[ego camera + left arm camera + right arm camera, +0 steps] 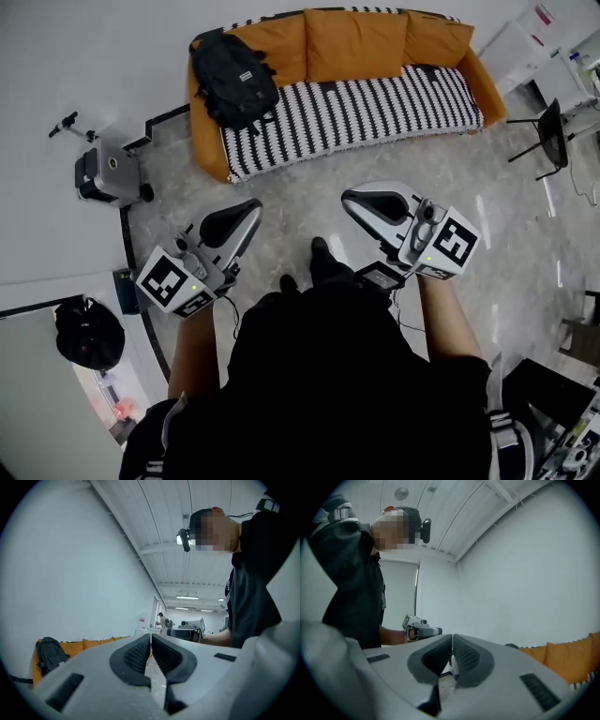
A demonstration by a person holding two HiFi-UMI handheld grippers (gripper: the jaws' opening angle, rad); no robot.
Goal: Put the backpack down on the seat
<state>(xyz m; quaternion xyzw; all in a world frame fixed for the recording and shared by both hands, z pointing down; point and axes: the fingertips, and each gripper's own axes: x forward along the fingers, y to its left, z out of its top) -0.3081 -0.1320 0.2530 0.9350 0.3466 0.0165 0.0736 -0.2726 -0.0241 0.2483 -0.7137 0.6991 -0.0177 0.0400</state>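
We see the backpack (234, 80) at the far-left end of the seat (375, 108), against the armrest. Left gripper (246, 216) and right gripper (354, 200) hover near us, well apart from it, both clenched and empty, with open floor (309, 183) up to the seat's front edge.

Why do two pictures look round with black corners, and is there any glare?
Left and right gripper views: wide-angle lenses leave dark corners and bow the ceiling lines. Head view: evenly lit, sofa bent, pale glare streaks on the floor.
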